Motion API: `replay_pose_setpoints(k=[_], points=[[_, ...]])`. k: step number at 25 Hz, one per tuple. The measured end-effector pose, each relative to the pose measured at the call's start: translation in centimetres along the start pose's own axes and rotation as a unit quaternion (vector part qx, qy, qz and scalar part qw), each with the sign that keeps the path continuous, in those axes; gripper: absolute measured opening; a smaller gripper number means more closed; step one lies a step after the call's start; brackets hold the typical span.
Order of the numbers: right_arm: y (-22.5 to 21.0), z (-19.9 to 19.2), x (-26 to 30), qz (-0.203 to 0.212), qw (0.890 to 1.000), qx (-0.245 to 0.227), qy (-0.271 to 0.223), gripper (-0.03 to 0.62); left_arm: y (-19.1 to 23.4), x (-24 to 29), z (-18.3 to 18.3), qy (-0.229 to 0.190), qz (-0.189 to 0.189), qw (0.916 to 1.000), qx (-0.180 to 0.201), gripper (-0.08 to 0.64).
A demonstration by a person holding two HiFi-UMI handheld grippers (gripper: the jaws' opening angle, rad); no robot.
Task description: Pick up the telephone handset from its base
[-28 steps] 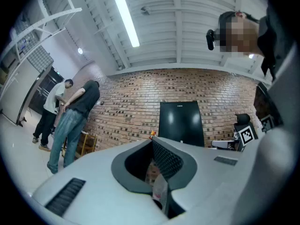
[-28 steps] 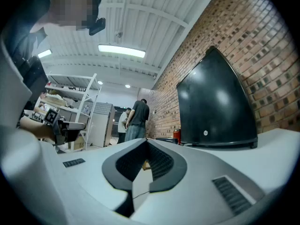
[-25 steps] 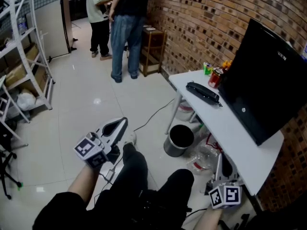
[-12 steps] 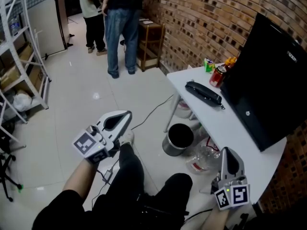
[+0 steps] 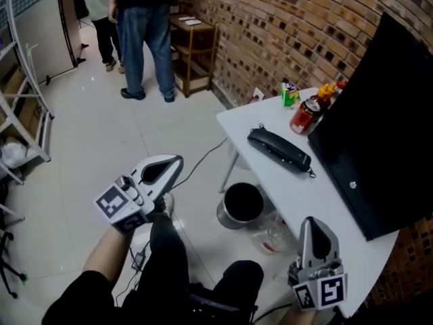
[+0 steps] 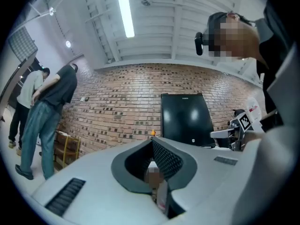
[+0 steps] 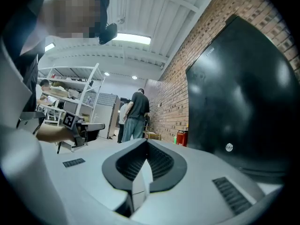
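The black telephone [image 5: 279, 150], handset lying on its base, sits on the white table [image 5: 318, 195] in the head view. My left gripper [image 5: 176, 161] hangs over the floor, left of the table and well short of the phone, jaws shut and empty. My right gripper [image 5: 310, 222] is near the table's front edge, below the phone, pointing up the picture, also shut with nothing in it. In the left gripper view the closed left gripper [image 6: 152, 142] faces the black monitor [image 6: 185, 118]. The right gripper [image 7: 146, 143] in its own view shows its tips meeting; the phone is hidden there.
A big black monitor [image 5: 385, 114] stands behind the phone, with a red can [image 5: 304, 116] and a green item [image 5: 289, 93] at the table's far end. A dark bin [image 5: 242, 205] and clear plastic [image 5: 270, 232] lie under the table. Two people [image 5: 145, 32] stand by a wooden stand [image 5: 193, 53].
The right gripper has come up from the picture's bottom edge to the table's front edge. The left gripper has shifted slightly towards the table. Both stayed shut.
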State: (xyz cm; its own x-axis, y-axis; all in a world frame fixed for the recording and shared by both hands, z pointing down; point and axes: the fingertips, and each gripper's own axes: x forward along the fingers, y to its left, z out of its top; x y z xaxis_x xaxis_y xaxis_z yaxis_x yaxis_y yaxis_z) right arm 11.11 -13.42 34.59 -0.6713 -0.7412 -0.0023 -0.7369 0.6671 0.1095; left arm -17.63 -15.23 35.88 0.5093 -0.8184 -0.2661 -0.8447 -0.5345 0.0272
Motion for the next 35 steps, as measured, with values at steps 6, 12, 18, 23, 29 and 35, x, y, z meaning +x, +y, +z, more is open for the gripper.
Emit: replay_pose_setpoints(k=[6, 12, 18, 23, 29, 35], points=[[-2.4, 0.2, 2.1, -0.01, 1.0, 0.004, 0.003, 0.011, -0.2, 5.8, -1.1, 0.009, -0.049, 0.9988, -0.002, 0.005], [-4.4, 0.8, 3.0, -0.027, 1.0, 0.012, 0.001, 0.009, -1.6, 10.7, -0.3, 0.021, -0.125, 0.9919, 0.001, 0.005], [-5.3, 1.4, 3.6, -0.061, 0.998, -0.003, 0.006, 0.01, -2.7, 14.2, 0.8, 0.036, -0.201, 0.9789, 0.003, 0.005], [-6.4, 1.0, 4.0, -0.088, 0.996, -0.001, 0.01, 0.01, -2.1, 16.8, 0.7, 0.038, -0.225, 0.9731, -0.034, 0.005], [-7.9, 0.6, 4.3, -0.124, 0.992, 0.003, 0.019, 0.011, -3.2, 19.7, 0.1, 0.042, -0.29, 0.9555, -0.033, 0.005], [-8.0, 0.8, 3.6, -0.141, 0.99, 0.001, 0.018, 0.011, -4.7, 22.3, -1.7, 0.093, -0.358, 0.9287, 0.03, 0.005]])
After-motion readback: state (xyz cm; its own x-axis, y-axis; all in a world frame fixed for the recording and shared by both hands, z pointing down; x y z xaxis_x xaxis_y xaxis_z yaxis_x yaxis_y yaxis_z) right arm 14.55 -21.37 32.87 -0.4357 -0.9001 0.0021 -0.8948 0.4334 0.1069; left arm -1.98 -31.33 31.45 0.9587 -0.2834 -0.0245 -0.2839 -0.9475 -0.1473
